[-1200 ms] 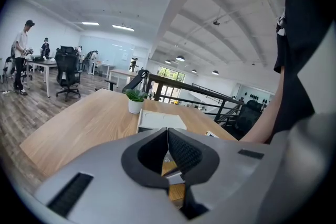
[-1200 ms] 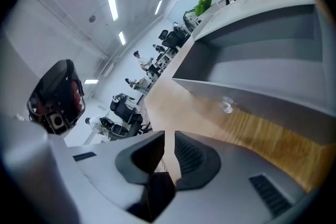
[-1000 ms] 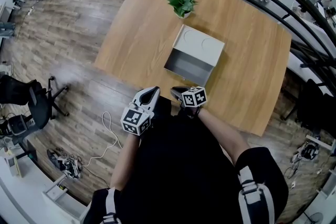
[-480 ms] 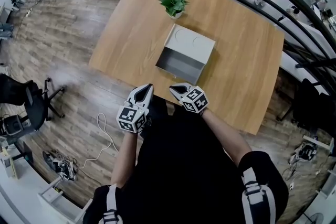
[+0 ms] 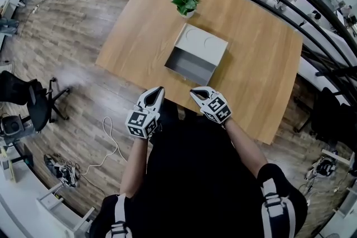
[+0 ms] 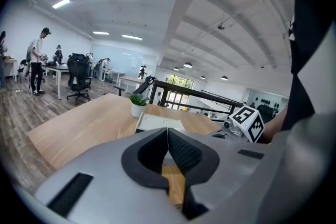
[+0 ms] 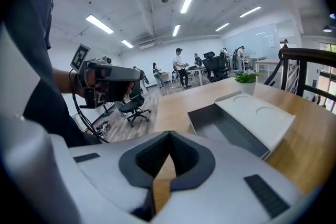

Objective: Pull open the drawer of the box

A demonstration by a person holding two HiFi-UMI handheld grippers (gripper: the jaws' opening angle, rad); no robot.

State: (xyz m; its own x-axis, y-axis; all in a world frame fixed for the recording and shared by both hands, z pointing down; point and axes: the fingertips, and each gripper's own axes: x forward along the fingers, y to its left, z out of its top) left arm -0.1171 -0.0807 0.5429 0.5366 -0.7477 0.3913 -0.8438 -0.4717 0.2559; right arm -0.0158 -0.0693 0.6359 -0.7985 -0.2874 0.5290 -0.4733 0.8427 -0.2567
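So here's where we're at. Both grippers sit at the near edge of the table [image 5: 262,81], and neither has anything in it. The left gripper [image 6: 167,134] has its jaws pressed together, pads meeting at the tips, with only bare wood showing through the gap below. The right gripper [image 7: 169,139] is the same: jaws fully closed and empty.

The box [image 5: 203,42] is out ahead of both sets of jaws, well apart from them. From the right jaws it's ahead and off to the right. From the left ones it's straight past the tips, with the plant [image 5: 185,1] just behind it. The drawer [image 7: 226,131] already sticks out of the box toward us and looks empty, so we'd say the pull is pretty much done.

On handling, the drawer looks thin-walled and light, probably plastic or card, though we can't tell which. The whole box looks light too, so we'd guess a hard tug drags the box across the smooth wood instead of sliding the drawer.

If it needs more pull, we'd pinch the drawer's front wall at the middle of its top edge, the part nearest the jaws. The other gripper could rest on the lid to keep the box put.
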